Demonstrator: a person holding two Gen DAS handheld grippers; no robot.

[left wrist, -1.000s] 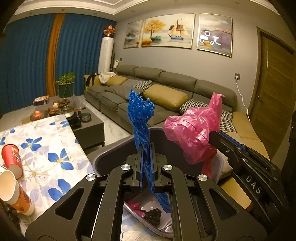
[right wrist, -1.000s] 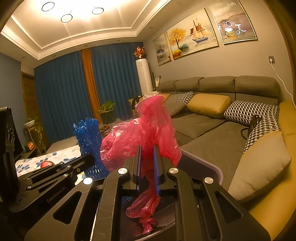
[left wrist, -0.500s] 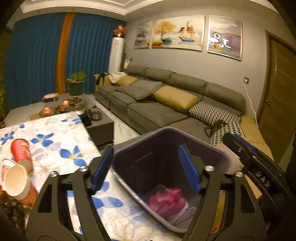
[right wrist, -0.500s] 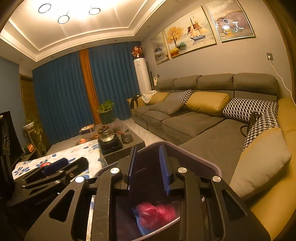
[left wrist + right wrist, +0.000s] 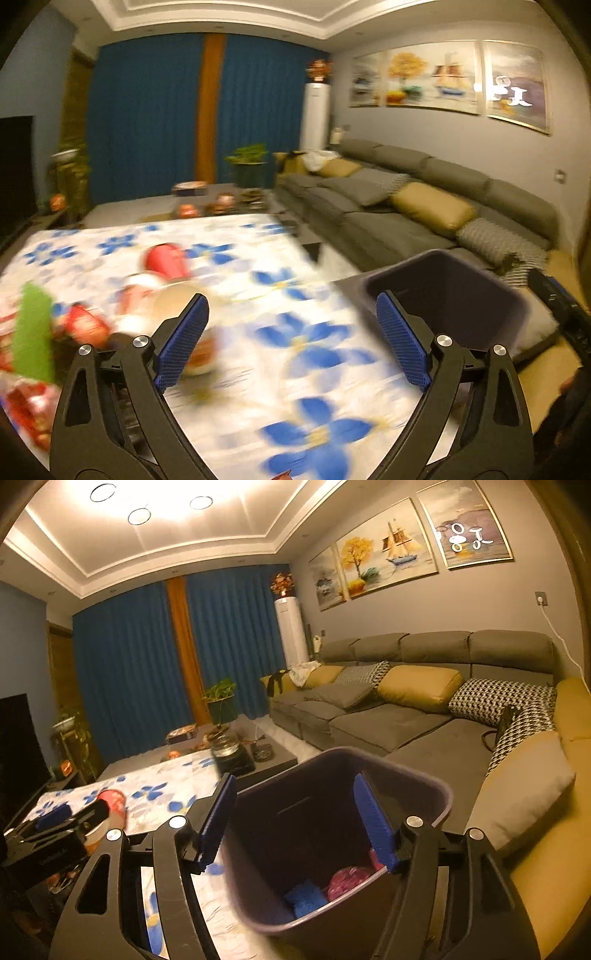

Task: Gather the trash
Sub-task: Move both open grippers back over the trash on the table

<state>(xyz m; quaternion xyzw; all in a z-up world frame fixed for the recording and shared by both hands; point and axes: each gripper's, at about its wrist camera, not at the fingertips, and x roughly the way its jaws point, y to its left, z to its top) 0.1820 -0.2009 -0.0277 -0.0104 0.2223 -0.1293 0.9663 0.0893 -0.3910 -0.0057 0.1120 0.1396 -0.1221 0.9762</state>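
A dark purple bin [image 5: 332,812] stands at the table's right end, also seen in the left wrist view as the bin [image 5: 443,291]. A blue mesh wad [image 5: 304,899] and a pink bag [image 5: 347,878] lie at its bottom. My right gripper [image 5: 295,819] hangs over the bin, jaws opening, nothing between them. My left gripper [image 5: 291,339] is over the flowered tablecloth [image 5: 295,332], jaws opening wide and empty; it shows at the left of the right wrist view as the left gripper [image 5: 66,819]. Blurred red paper cups [image 5: 162,262] and wrappers [image 5: 81,325] lie left of it.
A grey sofa [image 5: 406,709] with yellow and patterned cushions runs along the right wall. A low dark coffee table [image 5: 236,753] with a glass teapot stands beyond the tablecloth. A green strip [image 5: 33,336] lies among the litter at the left.
Both grippers opened and dropped the blue mesh and the pink bag into the bin. The left gripper then swung left, away from the bin and over the tablecloth.
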